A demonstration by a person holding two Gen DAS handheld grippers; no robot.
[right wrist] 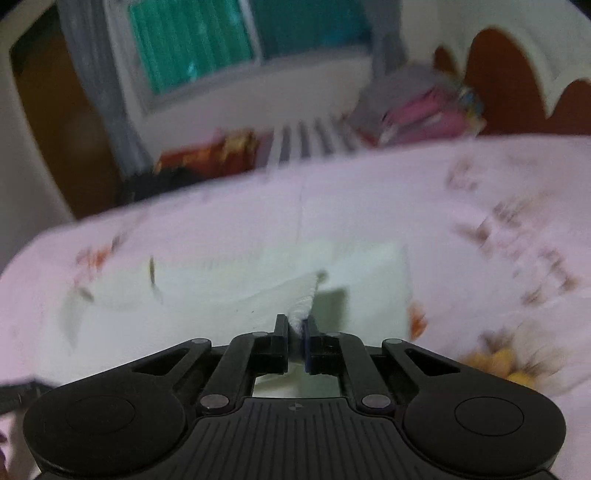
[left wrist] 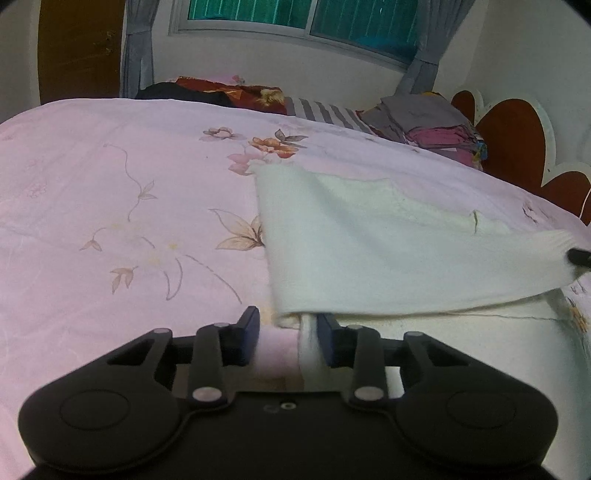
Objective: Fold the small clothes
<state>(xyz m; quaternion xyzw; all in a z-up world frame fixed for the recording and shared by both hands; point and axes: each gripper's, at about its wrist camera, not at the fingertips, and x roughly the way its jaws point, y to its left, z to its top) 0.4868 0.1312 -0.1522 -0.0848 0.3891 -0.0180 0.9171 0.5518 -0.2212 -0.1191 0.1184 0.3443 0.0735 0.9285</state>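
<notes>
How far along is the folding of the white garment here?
Mid-fold. Done: the white garment lies spread on the pink floral bedsheet. In hand: the right tongs are shut on a corner, lifting a flap over the rest; the left tongs are open at the near edge, gripping nothing. Left: lay the flap down and finish the remaining folds.

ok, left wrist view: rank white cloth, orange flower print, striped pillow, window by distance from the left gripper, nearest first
1. white cloth, its edge right at the left gripper, spreading right
2. orange flower print, mid-bed, ahead
3. striped pillow, far edge of the bed, slightly right
4. window, on the back wall
</notes>
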